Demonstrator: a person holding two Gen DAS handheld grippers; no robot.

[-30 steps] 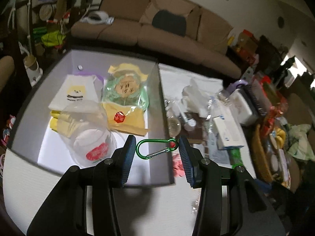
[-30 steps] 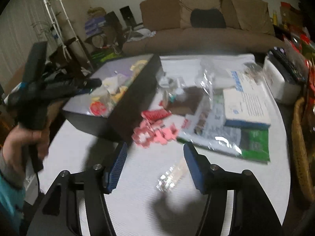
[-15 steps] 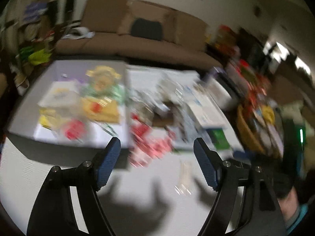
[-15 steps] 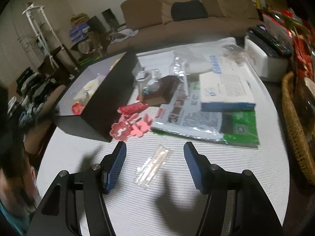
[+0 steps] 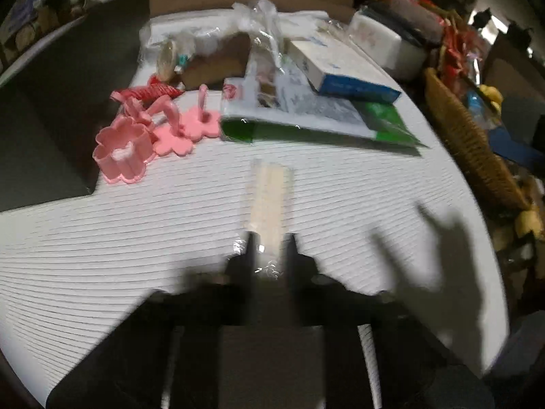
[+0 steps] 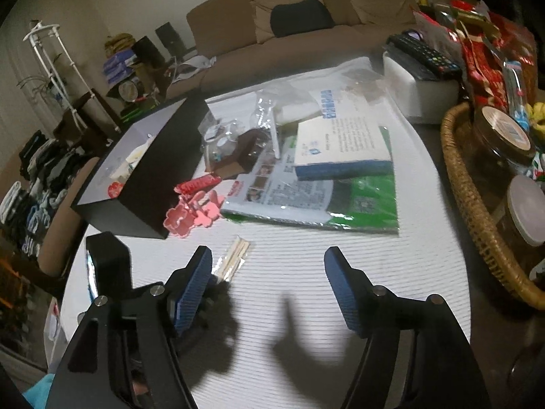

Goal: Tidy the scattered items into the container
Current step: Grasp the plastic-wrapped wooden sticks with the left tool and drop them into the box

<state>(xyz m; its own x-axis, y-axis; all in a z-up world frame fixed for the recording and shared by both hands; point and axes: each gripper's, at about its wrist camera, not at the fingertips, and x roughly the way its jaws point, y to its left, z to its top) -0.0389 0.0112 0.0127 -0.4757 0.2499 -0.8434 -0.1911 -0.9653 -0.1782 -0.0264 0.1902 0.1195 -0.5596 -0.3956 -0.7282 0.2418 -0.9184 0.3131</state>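
A clear packet of wooden sticks [image 5: 269, 191] lies on the white ribbed table. My left gripper [image 5: 270, 246] is shut on its near end, fingers either side of the wrapper. In the right wrist view the same packet [image 6: 236, 255] shows just past the right gripper's left finger. My right gripper [image 6: 268, 254] hangs over bare table to the packet's right, jaws opening, nothing between them. The black box [image 5: 68, 85] with a pale inside stands at the left [image 6: 160, 177] and holds several items. Pink flower cutters [image 5: 122, 156] [image 6: 190, 214] and a red packet [image 5: 153, 92] lie beside it.
A blue-and-white box [image 6: 340, 143] rests on a green-and-white bag [image 6: 306, 201] mid-table, with crumpled clear bags [image 5: 262, 27] behind. A wicker basket [image 6: 470, 204] of jars lines the right edge. A white box [image 6: 425, 81] carries a remote. A brown sofa stands behind.
My left gripper left the box, where a green carabiner hung between its jaws, swung right and down with jaws wide, then shut on the stick packet. The right gripper's jaws widened.
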